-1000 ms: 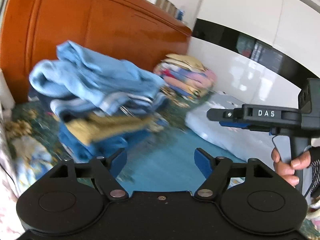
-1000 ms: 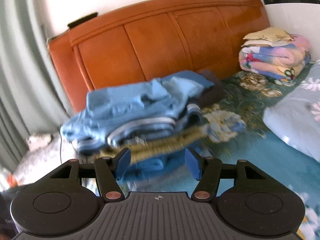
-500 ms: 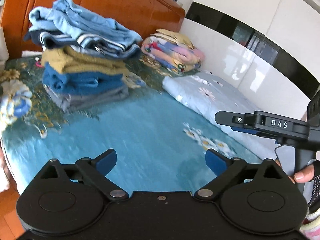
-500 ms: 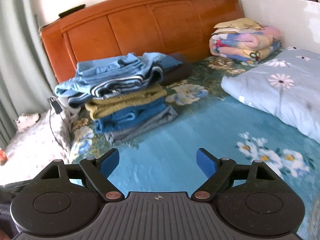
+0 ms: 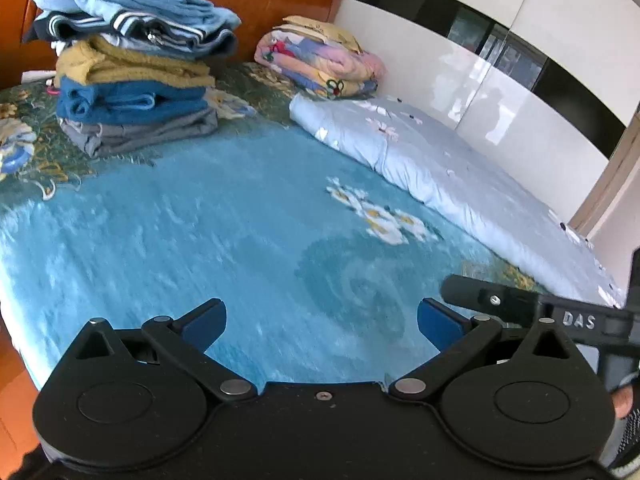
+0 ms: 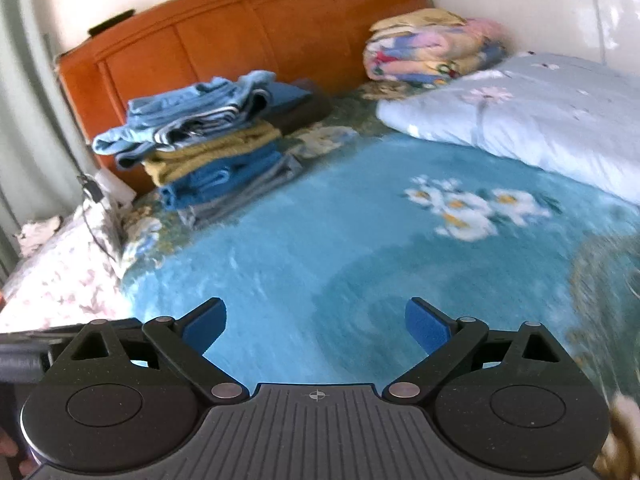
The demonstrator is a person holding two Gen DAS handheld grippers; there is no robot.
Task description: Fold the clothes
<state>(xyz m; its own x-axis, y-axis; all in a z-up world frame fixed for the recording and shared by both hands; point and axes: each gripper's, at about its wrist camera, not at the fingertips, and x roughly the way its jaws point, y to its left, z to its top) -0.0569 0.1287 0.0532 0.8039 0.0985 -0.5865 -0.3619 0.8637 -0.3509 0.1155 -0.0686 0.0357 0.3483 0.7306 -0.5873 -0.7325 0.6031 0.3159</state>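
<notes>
Folded clothes (image 5: 132, 80) stacked by headboard (image 6: 248, 28), "DAS" on right gripper (image 5: 576, 320), both grippers' fingers just spread, empty

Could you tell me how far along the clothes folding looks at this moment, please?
Done: a stack of folded clothes sits by the headboard. In hand: nothing; the left gripper and right gripper have just been opening and hang empty over the blue bedspread. Left: no unfolded garment is in view, so I cannot tell what remains.

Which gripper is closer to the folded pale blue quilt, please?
Right. The right gripper sits on the quilt's side; the left gripper is beside it, farther away. Neither touches the quilt.
</notes>
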